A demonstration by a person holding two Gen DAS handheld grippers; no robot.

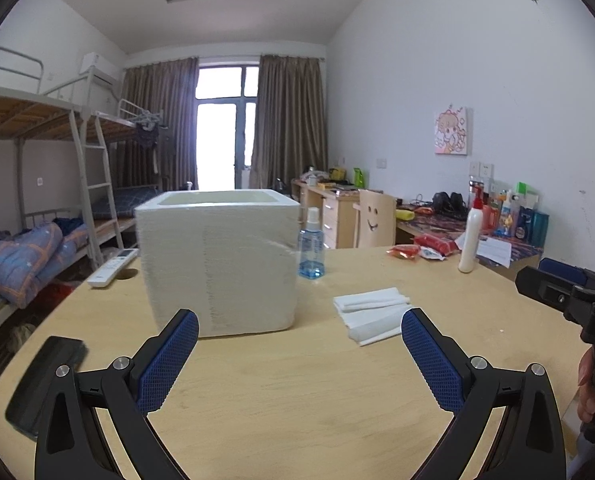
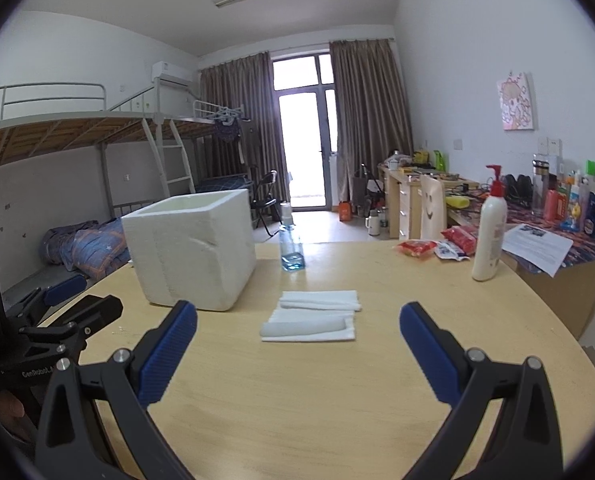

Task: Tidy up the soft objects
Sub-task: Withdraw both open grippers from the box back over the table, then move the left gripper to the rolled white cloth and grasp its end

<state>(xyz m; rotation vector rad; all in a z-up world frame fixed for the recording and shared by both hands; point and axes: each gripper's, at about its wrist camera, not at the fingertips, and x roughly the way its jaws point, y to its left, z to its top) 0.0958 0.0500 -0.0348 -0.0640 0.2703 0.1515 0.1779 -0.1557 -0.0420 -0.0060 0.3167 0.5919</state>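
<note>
Hovering above the table (image 2: 297,400), your right hand-held gripper (image 2: 297,344) is spread wide and empty, the folded white cloths (image 2: 313,316) lying at 12 o'clock just beyond its fingertips. Your left hand-held gripper (image 1: 299,352), equally spread, faces the white foam box (image 1: 221,264), cloths at 1 o'clock.

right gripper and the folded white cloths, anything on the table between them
Nothing. In the right wrist view only bare wooden table lies between the open right gripper and the folded white cloths; the white foam box stands off to the left.
</note>
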